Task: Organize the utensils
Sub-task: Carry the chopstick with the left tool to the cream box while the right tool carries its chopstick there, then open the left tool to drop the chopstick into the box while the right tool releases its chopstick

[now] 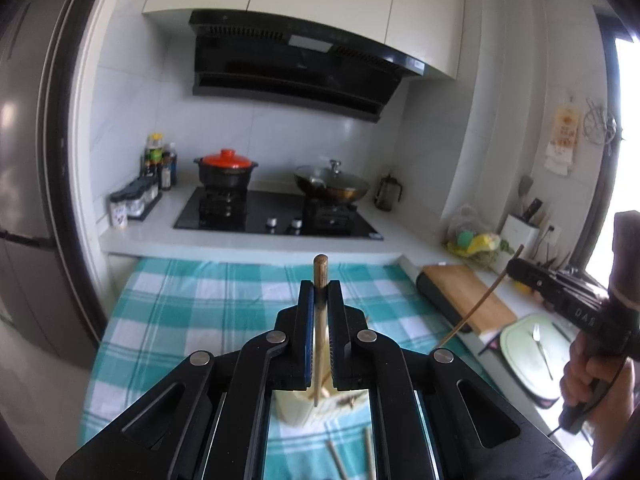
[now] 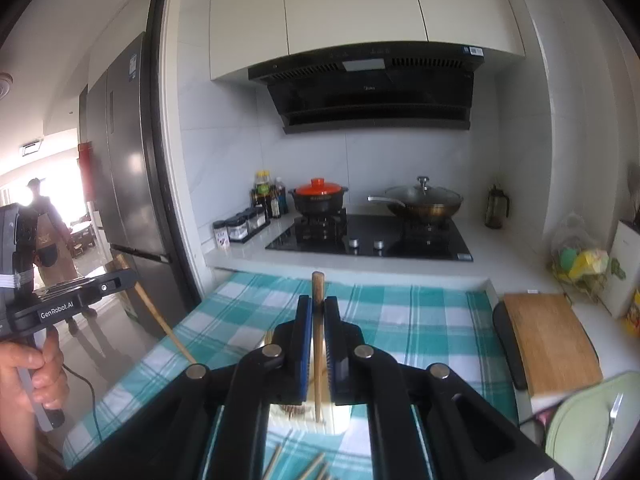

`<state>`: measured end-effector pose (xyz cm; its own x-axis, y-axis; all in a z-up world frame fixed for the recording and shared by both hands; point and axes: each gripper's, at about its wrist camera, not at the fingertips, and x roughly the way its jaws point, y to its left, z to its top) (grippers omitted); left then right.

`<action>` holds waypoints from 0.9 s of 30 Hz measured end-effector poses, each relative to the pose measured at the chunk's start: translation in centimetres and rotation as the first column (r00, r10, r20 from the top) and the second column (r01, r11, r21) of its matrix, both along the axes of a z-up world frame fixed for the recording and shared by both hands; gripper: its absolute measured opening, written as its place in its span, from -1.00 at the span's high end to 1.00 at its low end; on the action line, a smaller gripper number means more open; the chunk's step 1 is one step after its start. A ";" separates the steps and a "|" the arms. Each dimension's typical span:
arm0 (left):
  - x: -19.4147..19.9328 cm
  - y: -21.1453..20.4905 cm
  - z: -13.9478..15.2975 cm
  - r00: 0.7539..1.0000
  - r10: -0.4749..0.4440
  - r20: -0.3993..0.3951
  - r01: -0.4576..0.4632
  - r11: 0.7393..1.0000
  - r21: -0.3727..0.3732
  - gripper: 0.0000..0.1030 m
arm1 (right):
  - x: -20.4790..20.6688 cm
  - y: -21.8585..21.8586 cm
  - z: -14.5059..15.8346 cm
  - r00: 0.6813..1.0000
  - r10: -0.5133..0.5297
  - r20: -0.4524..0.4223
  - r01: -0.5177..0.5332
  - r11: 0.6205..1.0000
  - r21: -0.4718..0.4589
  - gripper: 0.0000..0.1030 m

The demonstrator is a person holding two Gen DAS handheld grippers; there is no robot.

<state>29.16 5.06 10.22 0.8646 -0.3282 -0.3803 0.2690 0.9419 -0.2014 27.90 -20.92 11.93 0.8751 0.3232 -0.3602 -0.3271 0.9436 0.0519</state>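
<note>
My left gripper [image 1: 320, 286] is shut on a wooden chopstick [image 1: 320, 268] held upright above a cream utensil holder [image 1: 296, 410] on the teal checked cloth [image 1: 200, 312]. My right gripper [image 2: 318, 304] is shut on another wooden chopstick [image 2: 318, 284], its lower end over the same holder [image 2: 304, 416]. Each gripper shows in the other's view with its chopstick slanting down: the right one [image 1: 516, 266] and the left one [image 2: 124, 276]. Loose chopsticks [image 1: 352, 456] lie on the cloth below the holder, also in the right wrist view [image 2: 308, 468].
A stove [image 1: 276, 216] with a red-lidded pot [image 1: 226, 170] and a lidded wok [image 1: 332, 184] stands behind the cloth. A wooden cutting board [image 2: 552, 340] and a pale green tray [image 2: 592, 420] with a fork lie right. A fridge [image 2: 124, 180] stands left. A person [image 2: 48, 232] stands in the doorway.
</note>
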 end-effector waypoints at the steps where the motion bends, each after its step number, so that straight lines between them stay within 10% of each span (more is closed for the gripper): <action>1: 0.8 -0.3 0.0 1.000 0.002 0.002 -0.002 1.000 0.000 0.92 | 0.8 0.3 0.2 1.000 -0.001 0.008 0.001 1.000 0.000 0.88; 10: 8.7 -3.1 -4.7 0.986 -0.017 -0.163 0.024 0.999 0.037 0.92 | 9.0 3.0 -3.2 0.989 0.040 -0.143 -0.043 0.999 -0.013 0.88; 20: 14.4 -5.3 -11.5 0.937 -0.001 -0.350 0.030 0.997 0.076 0.90 | 18.4 4.6 -12.2 0.878 0.044 -0.477 -0.052 0.999 -0.004 0.86; 22: 14.7 -5.4 -12.0 0.933 0.024 -0.360 0.007 0.996 0.086 0.72 | 19.4 4.9 -13.2 0.869 0.020 -0.495 -0.038 0.999 -0.027 0.82; 24: 14.4 -5.0 -11.9 0.932 0.035 -0.360 -0.006 0.997 0.080 0.05 | 19.8 4.9 -13.5 0.874 -0.010 -0.487 -0.020 0.998 -0.055 0.49; 27: 12.8 -4.2 -11.5 0.942 0.039 -0.334 -0.008 0.996 0.093 -0.28 | 19.0 4.2 -12.8 0.893 -0.009 -0.451 -0.004 1.000 -0.029 0.00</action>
<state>41.92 0.84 -1.23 0.6890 -0.2609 -0.6762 0.1781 0.9653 -0.1909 46.94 -16.70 -0.83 0.6175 0.3051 -0.7250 -0.2726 0.9476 0.1665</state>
